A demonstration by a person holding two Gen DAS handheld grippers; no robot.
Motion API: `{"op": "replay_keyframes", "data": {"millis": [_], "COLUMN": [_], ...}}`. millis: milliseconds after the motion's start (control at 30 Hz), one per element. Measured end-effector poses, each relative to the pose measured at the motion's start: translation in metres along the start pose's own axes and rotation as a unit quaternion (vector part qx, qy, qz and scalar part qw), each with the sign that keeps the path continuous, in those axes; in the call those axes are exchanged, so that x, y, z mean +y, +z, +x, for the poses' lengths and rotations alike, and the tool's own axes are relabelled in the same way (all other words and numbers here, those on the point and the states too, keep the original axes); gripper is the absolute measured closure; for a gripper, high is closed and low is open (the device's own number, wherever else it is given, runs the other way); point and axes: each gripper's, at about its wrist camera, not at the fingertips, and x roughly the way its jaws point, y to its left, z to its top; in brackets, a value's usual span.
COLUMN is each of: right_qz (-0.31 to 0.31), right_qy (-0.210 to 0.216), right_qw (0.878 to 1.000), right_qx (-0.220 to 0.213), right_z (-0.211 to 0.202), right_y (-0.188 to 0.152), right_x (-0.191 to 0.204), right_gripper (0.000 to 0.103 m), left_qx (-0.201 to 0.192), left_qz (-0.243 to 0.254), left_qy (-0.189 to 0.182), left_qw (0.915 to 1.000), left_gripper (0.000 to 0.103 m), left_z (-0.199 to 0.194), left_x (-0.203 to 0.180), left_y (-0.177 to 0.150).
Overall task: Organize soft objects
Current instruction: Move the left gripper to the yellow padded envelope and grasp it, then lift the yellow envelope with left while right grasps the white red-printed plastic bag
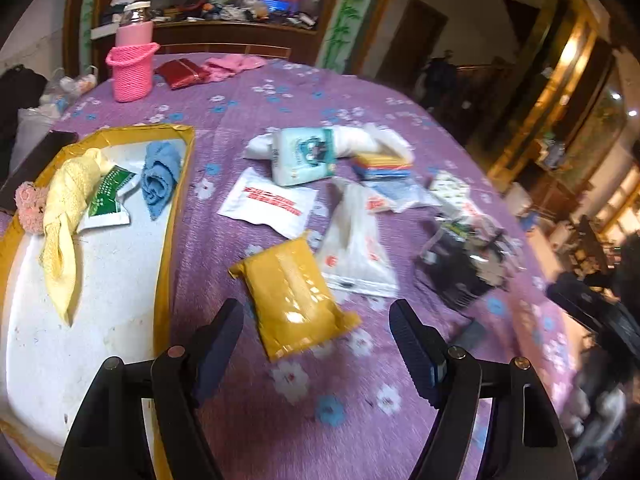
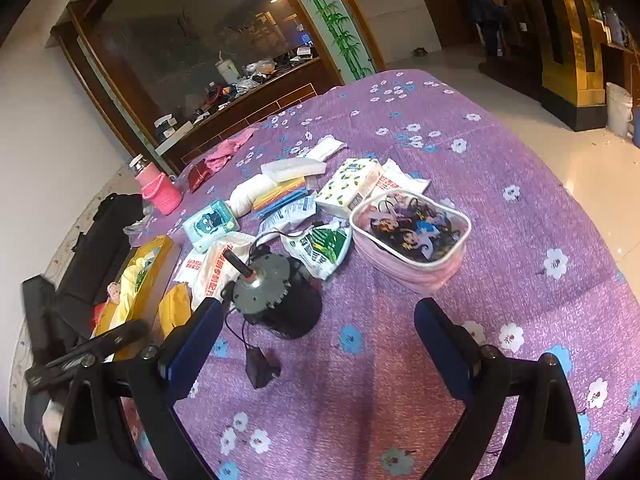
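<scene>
A white box with yellow-taped rim (image 1: 176, 184) lies at the left and holds a yellow knitted cloth (image 1: 66, 216), a blue rolled cloth (image 1: 160, 180), a green-white packet (image 1: 108, 200) and a pink fluffy piece (image 1: 28, 206). My left gripper (image 1: 316, 320) stands open over the purple cloth, with a yellow padded packet (image 1: 296, 292) lying just ahead between its fingers, untouched. In the right wrist view my right gripper (image 2: 320, 316) is open and empty above the cloth. Ahead of it lie a pink pouch of hair ties (image 2: 412, 240), tissue packs (image 2: 348, 188) and white bags (image 2: 216, 268).
A dark motor (image 2: 276, 296) with a cable and plug (image 2: 260, 368) stands near my right gripper's left finger. A pink knitted holder with a bottle (image 1: 132, 64), a red pouch (image 1: 184, 74) and a pink cloth (image 1: 232, 66) sit at the far side. The tiled floor (image 2: 580, 160) lies beyond the table edge.
</scene>
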Motion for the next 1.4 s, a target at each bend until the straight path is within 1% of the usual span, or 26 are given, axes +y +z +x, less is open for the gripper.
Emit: {"op": "replay_keyframes", "data": {"millis": [67,233,333,400,433,467,500,533,567,600,667,733,867,967,1100,1167,1233,1267,1333,1400], "right_qz": [-0.001,-0.013,-0.023,-0.035,-0.042,-0.050,-0.062,-0.070,-0.079,-0.087,-0.101,-0.113,-0.132,-0.136,-0.129,-0.124,-0.122,-0.129,-0.170,-0.194], "right_qy": [0.005,0.007,0.011,0.015,0.017,0.019,0.022,0.026,0.030,0.035,0.047,0.059,0.082,0.087,0.052,0.036,0.022,0.007,-0.059,-0.100], "right_qw": [1.000,1.000,1.000,0.999,0.999,0.999,0.998,0.997,0.996,0.996,0.994,0.992,0.987,0.984,0.987,0.988,0.986,0.984,0.976,0.968], "right_qx": [-0.003,-0.012,-0.007,-0.004,-0.003,-0.002,-0.001,0.001,0.003,0.007,0.014,0.024,0.050,0.071,0.081,0.089,0.114,0.124,0.123,0.128], "right_z": [-0.002,-0.004,-0.002,0.000,0.001,0.002,0.004,0.006,0.009,0.012,0.018,0.026,0.043,0.062,0.084,0.094,0.114,0.123,0.140,0.154], "right_y": [-0.002,-0.006,-0.007,-0.007,-0.006,-0.005,-0.004,-0.003,-0.002,-0.002,0.000,0.003,0.010,0.018,0.028,0.034,0.035,0.034,0.030,0.025], "right_x": [-0.003,-0.003,0.002,0.012,0.018,0.024,0.035,0.042,0.050,0.060,0.078,0.098,0.134,0.152,0.158,0.157,0.161,0.165,0.178,0.186], "right_gripper": [0.007,0.007,0.007,0.007,0.007,0.007,0.007,0.007,0.007,0.007,0.007,0.007,0.007,0.007,0.007,0.008,0.013,0.015,0.015,0.016], "left_qx": [0.000,0.002,0.001,-0.001,-0.003,-0.005,-0.009,-0.011,-0.004,-0.002,-0.007,-0.007,-0.028,-0.046,-0.058,-0.065,-0.068,-0.070,-0.072,-0.072], "left_qz": [0.004,0.021,0.046,0.074,0.084,0.094,0.095,0.091,0.081,0.077,0.081,0.070,0.044,0.031,0.012,0.007,0.003,0.000,-0.004,-0.007], "left_qy": [0.028,0.082,0.112,0.131,0.135,0.136,0.133,0.110,0.090,0.079,0.074,0.051,0.005,-0.014,-0.033,-0.033,-0.034,-0.035,-0.038,-0.041], "left_qw": [0.9996,0.9965,0.9926,0.9886,0.9873,0.9862,0.9866,0.9898,0.9926,0.9939,0.9939,0.9962,0.9986,0.9983,0.9977,0.9973,0.9971,0.9969,0.9966,0.9965], "left_gripper": [0.024,0.024,0.024,0.026,0.033,0.051,0.052,0.053,0.054,0.055,0.055,0.055,0.055,0.055,0.055,0.055,0.055,0.055,0.055,0.055], "left_z": [0.010,0.037,0.051,0.058,0.059,0.059,0.056,0.052,0.050,0.048,0.043,0.037,0.008,-0.014,-0.034,-0.041,-0.043,-0.044,-0.045,-0.047], "left_x": [-0.001,-0.003,-0.010,-0.016,-0.017,-0.017,-0.016,-0.013,-0.011,-0.008,-0.007,-0.004,0.003,0.007,0.020,0.025,0.029,0.030,0.033,0.034], "left_y": [0.001,0.010,0.011,0.009,0.007,0.005,0.005,0.006,0.009,0.009,0.008,0.007,0.010,0.012,0.011,0.010,0.009,0.009,0.008,0.006]}}
